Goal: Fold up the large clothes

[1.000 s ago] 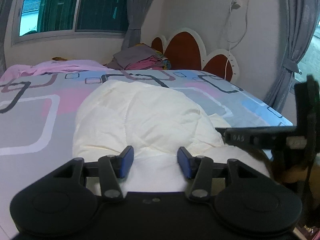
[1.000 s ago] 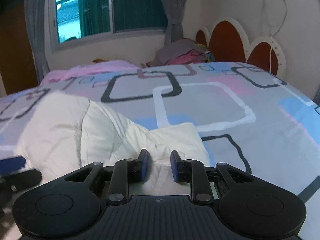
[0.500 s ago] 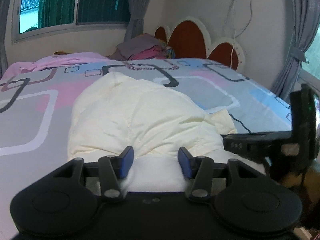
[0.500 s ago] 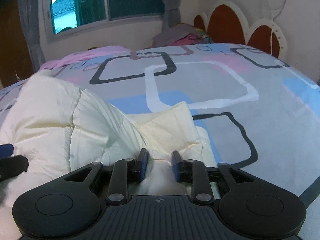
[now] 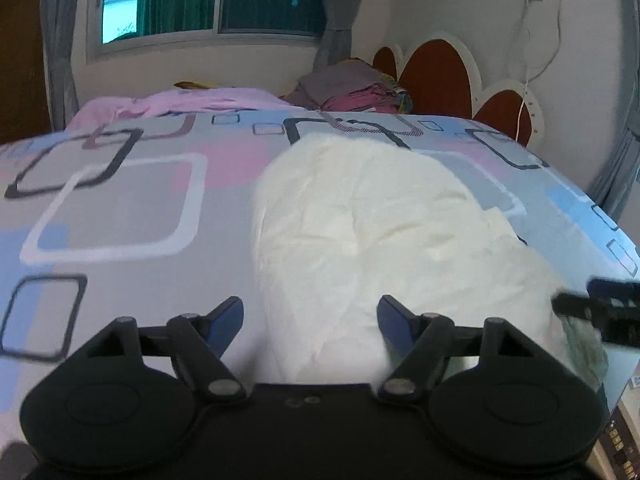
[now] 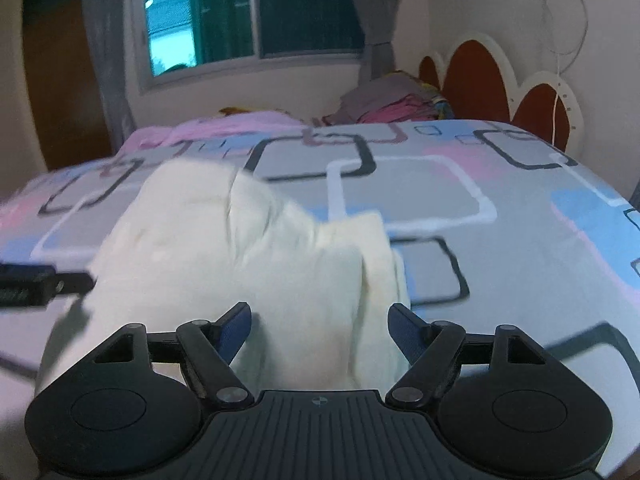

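Patterned bedsheet (image 5: 120,208) under cream garment (image 5: 372,220); left gripper (image 5: 310,314) and right gripper (image 6: 320,322) both spread.

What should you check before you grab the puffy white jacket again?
1. Left gripper open: ok.
2. Right gripper open: ok.
3. Jacket lying on the bed: ok.
4. Jacket edge between each gripper's fingers: ok, though not pinched.
5. Jacket neatly folded: cannot tell; it looks lumpy and the pictures are blurred.
6. Clothes pile apart from the jacket: ok.
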The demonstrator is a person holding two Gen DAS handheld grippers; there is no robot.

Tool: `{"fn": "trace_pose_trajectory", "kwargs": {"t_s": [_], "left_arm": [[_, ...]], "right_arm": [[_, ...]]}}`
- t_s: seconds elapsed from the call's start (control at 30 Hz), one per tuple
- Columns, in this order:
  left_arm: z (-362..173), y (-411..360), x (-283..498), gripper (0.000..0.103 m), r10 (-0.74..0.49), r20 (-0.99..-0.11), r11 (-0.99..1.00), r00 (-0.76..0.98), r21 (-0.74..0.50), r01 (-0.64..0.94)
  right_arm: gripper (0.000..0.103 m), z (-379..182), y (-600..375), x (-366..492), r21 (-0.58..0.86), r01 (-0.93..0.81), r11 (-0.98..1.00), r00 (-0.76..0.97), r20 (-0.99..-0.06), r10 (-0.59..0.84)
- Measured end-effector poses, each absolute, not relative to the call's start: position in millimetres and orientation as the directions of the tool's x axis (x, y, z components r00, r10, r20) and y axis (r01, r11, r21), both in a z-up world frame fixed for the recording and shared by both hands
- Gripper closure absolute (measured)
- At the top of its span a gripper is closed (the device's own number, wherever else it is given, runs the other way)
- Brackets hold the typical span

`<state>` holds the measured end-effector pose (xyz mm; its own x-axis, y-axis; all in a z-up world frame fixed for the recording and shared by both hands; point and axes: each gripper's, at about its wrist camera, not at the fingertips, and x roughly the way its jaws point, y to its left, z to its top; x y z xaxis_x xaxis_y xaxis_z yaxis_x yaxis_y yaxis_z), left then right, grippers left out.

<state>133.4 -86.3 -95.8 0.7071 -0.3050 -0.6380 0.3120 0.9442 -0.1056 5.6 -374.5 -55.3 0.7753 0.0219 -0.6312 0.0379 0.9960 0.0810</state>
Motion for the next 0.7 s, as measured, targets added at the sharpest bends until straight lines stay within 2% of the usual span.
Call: {"fn": "trace_pose_trajectory", "kwargs": {"t_s": [0.27,0.4,0.57,0.67,0.7], "left_arm": [[-114,-92,147,0.03,-0.355,-0.677,0.928,0.644,-0.171,0.331],[-116,-93,154,0.029,-0.365,-0.689,0.924,0.626,-0.184,0.335],[-105,-88,157,0.027,-0.372,-0.692,0.922,0.618,-0.199,0.332],[-102,-87,162,0.02,-0.383,-0.689,0.92,0.615,-0.222,0.324],[-103,-88,164,0.019,-0.388,-0.693,0.918,0.608,-0.23,0.323]], "right_arm": [[0.028,-99,-393,-1,0.216,0.152,0.965,0.672,-0.738,0.059],[0.028,-98,-402,-1,0.25,0.159,0.955,0.644,-0.76,0.092],[0.027,-65,-413,1,0.258,0.131,0.957,0.707,-0.702,0.092],[0.004,-59,-422,16,0.315,0.146,0.938,0.722,-0.682,0.117],[0.004,-59,-423,23,0.322,0.146,0.935,0.719,-0.684,0.123]]}}
